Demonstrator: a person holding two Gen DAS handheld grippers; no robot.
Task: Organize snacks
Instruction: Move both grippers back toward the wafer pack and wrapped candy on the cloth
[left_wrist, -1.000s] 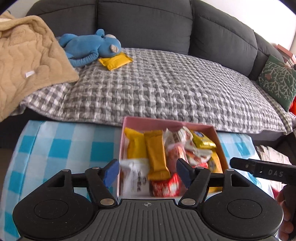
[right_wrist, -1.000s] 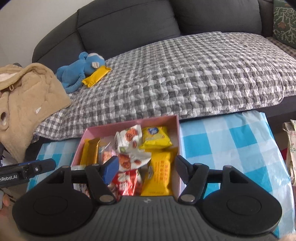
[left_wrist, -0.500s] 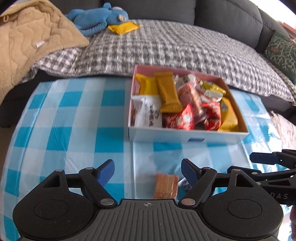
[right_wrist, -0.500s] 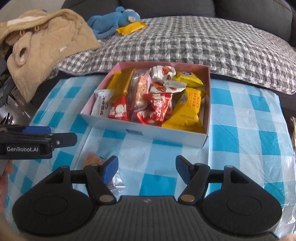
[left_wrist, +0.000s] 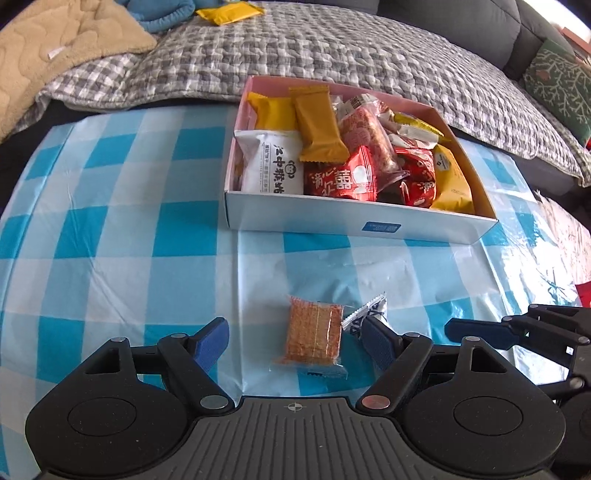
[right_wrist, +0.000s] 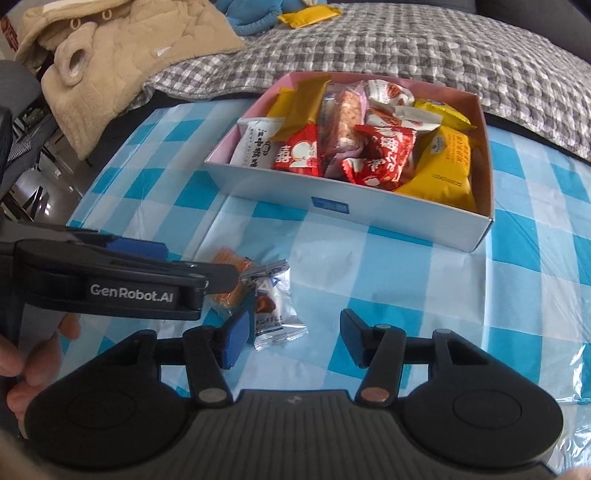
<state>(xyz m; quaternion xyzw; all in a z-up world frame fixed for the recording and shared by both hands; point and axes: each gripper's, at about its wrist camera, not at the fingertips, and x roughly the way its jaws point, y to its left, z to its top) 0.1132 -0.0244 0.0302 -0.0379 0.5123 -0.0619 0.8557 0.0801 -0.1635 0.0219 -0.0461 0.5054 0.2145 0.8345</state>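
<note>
An orange biscuit in clear wrap (left_wrist: 313, 334) lies on the blue checked tablecloth, between the wide-apart fingers of my left gripper (left_wrist: 295, 341), which is open and not touching it. Beside it lies a silver truffle packet (right_wrist: 273, 308), its end (left_wrist: 365, 314) by the left gripper's right finger. My right gripper (right_wrist: 290, 341) hovers just right of that packet; its jaws are closing with only the packet's edge near the left pad. A white box (left_wrist: 354, 223) full of red, yellow and white snack packs stands farther back; its front wall (right_wrist: 332, 205) faces me.
The sofa with a grey checked cover (left_wrist: 332, 48) runs behind the table. A beige blanket (right_wrist: 122, 48), a blue plush toy (right_wrist: 251, 14) and a yellow packet (left_wrist: 229, 13) lie on it. A person's hand (right_wrist: 33, 362) holds the left gripper.
Both grippers have dropped and tilted down from the box toward the tablecloth; the biscuit and the truffle packet came into view. The right jaws have narrowed, and the left jaws have widened.
</note>
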